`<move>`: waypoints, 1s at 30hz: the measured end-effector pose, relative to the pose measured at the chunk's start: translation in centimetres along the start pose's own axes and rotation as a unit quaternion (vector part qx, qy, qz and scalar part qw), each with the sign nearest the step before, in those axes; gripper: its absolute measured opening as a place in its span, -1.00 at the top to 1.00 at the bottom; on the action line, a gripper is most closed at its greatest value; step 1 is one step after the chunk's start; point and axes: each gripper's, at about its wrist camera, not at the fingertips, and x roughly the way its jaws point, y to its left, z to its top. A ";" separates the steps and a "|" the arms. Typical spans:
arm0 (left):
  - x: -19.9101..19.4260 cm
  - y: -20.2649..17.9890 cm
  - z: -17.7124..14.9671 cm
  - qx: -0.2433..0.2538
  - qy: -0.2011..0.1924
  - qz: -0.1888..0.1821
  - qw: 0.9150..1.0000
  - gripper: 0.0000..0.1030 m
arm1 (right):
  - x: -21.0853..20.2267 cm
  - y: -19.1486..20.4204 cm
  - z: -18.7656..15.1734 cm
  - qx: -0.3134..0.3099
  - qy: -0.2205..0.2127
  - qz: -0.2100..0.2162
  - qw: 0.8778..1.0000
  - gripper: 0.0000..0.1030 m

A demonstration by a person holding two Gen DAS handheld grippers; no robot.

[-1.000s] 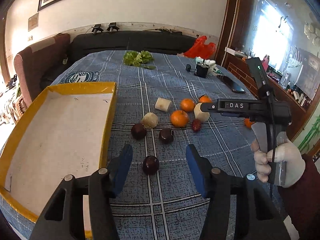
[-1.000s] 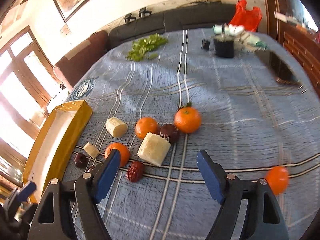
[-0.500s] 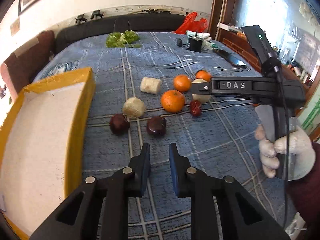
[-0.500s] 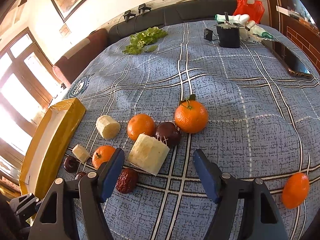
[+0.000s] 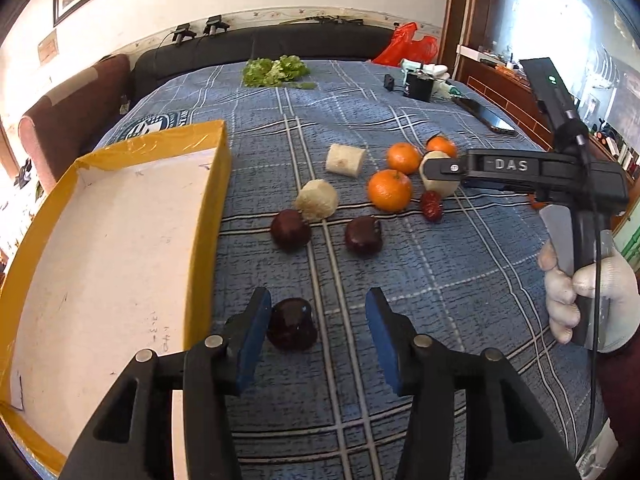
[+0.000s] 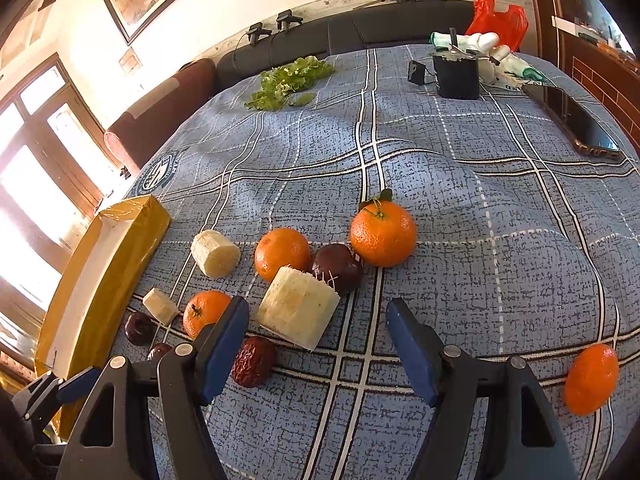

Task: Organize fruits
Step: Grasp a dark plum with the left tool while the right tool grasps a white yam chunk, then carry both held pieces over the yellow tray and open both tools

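The yellow box (image 5: 120, 240) lies at the bed's left edge. My left hand-held gripper (image 5: 316, 322) is released around a dark fruit (image 5: 291, 324); I should centre it, then close gently. My right hand-held gripper (image 6: 316, 334) is released over the pale chunk (image 6: 298, 312).

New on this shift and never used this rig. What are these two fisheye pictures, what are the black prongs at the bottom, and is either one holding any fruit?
No robot: a person holds two hand grippers, each carrying a camera that looks along its fingers. One view shows the left gripper, open, with a dark red fruit between its fingers, not clamped. The other shows the right gripper, open, over a pale cut chunk. Oranges, a red date and more pieces lie on the blue plaid cloth. The yellow box looks empty. The gloved hand holds the right gripper.
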 end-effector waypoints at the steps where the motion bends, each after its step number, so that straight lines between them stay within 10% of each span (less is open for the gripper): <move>1: 0.2 0.1 0.0 -0.001 0.002 0.002 1.000 0.07 | 0.0 -0.1 0.0 0.002 0.000 0.002 1.000 -0.43; 7: 0.9 -0.8 -0.1 0.030 0.012 0.079 0.996 0.56 | -0.3 -0.7 -0.1 0.017 0.002 0.034 0.999 -0.02; 30: -5.5 1.3 -1.9 -0.038 -0.048 0.023 0.998 0.59 | -1.7 0.4 -0.4 0.012 -0.015 0.064 0.998 0.33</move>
